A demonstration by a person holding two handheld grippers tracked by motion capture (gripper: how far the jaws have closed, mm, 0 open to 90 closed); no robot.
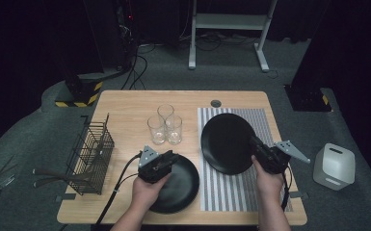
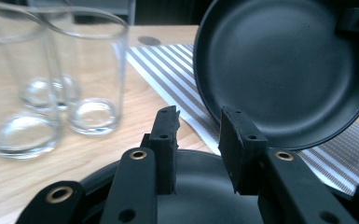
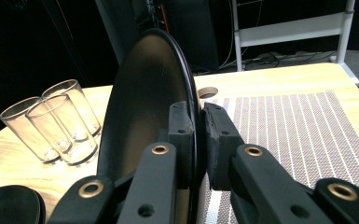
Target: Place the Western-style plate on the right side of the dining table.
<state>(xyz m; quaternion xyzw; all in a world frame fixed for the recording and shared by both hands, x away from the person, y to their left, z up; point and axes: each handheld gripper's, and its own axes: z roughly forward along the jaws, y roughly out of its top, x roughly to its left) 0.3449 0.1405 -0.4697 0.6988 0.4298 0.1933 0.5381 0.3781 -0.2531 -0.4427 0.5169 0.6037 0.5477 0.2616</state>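
Closest to me, my left gripper (image 2: 198,140) has its black jaws parted with nothing between them, hovering over the round matte-black plate (image 1: 176,185) that lies flat near the front edge of the light wooden table (image 1: 125,103). My right gripper (image 3: 196,140) is clamped hard on the rim of the second round black plate (image 3: 144,107), which I'm holding tipped up on edge over the grey-and-white striped placemat (image 1: 265,125), its lower edge near or on the mat, I can't tell which. The worry here is that pinch: it's a thin rim grip on a smooth, heavy disc, so I reckon any quick wrist roll could let it pivot or slide out and drop onto the mat. Second risk is the cluster of three clear drinking glasses (image 1: 165,124), standing just beside the tilted plate's left edge; swing the plate that way and I could knock one over. My empty left jaws sit near those glasses too, so a careless reach forward might clip them.
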